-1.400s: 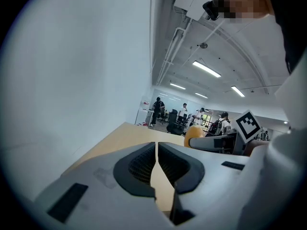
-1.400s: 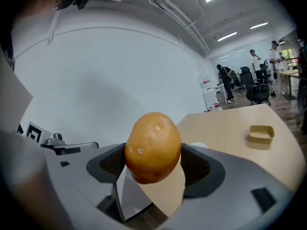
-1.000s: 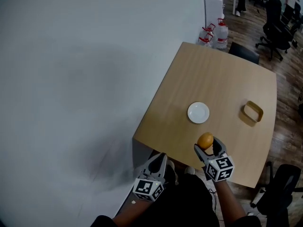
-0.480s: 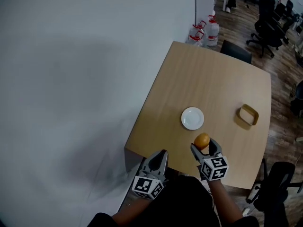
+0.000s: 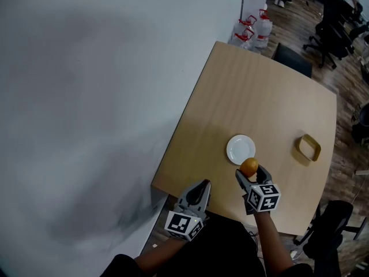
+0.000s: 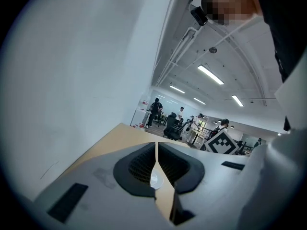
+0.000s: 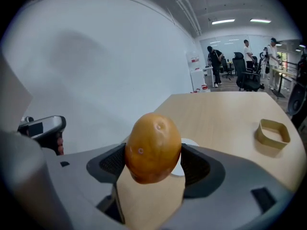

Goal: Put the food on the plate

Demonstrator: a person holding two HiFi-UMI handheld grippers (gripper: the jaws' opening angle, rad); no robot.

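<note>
My right gripper (image 5: 250,175) is shut on an orange-brown potato (image 5: 249,167), held above the table just short of the white plate (image 5: 240,149). In the right gripper view the potato (image 7: 153,146) fills the gap between the jaws of the right gripper (image 7: 153,164), and the plate (image 7: 184,158) peeks out behind it. My left gripper (image 5: 201,187) hovers at the table's near edge, shut with nothing in it. In the left gripper view the left gripper (image 6: 156,163) has its jaws pressed together, a sliver of the plate (image 6: 154,178) showing below.
A small tan rectangular dish (image 5: 309,147) lies on the wooden table (image 5: 259,97) right of the plate. A white wall runs along the table's left side. Water bottles (image 5: 253,27) and black office chairs (image 5: 337,30) stand beyond the far end.
My right gripper has carried the potato forward, closer to the plate's near edge. The left gripper has barely shifted at the table's near edge.
</note>
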